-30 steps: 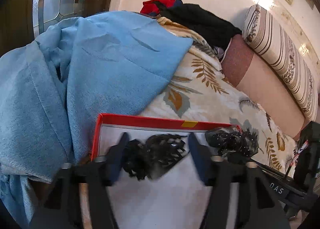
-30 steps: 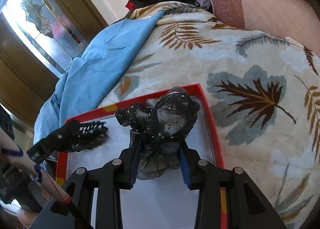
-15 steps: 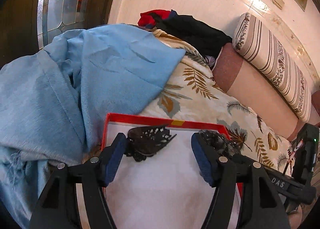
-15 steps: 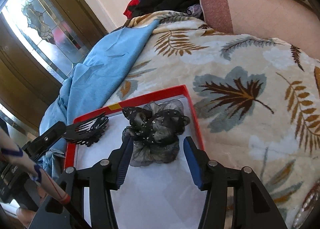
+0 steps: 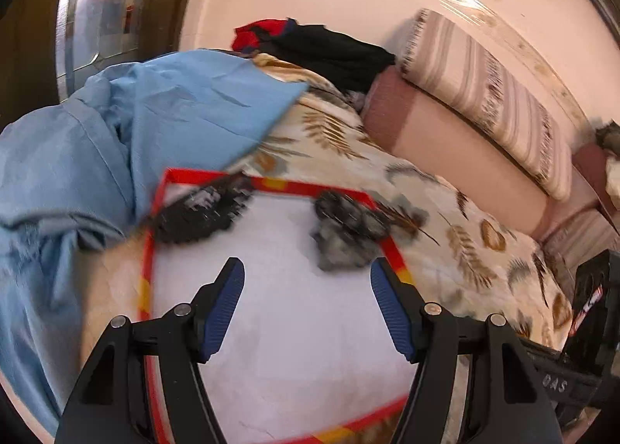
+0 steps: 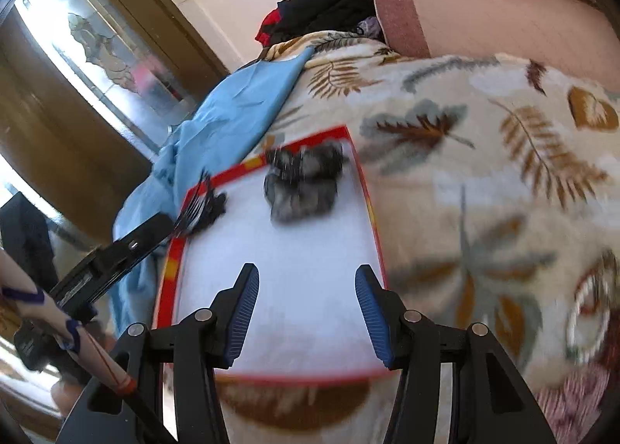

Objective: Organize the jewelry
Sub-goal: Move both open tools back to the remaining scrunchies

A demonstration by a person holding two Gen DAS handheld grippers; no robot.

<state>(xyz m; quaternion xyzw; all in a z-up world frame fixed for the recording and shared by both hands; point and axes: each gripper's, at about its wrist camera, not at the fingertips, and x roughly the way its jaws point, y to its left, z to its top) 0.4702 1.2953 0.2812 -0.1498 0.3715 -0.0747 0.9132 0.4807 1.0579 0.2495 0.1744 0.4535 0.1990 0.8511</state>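
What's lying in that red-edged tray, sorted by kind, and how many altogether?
Black hair clip: 1
Black-grey studded fabric hair bow: 1
Total: 2, both at the far end of the red-edged tray.

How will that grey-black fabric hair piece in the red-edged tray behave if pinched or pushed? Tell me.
The fabric hair piece looks like crumpled sheer cloth, so it would probably squash and flop rather than hold its shape. It likely weighs little. Lying bunched on the smooth white floor of the tray, it may slide when nudged; rolling seems unlikely.
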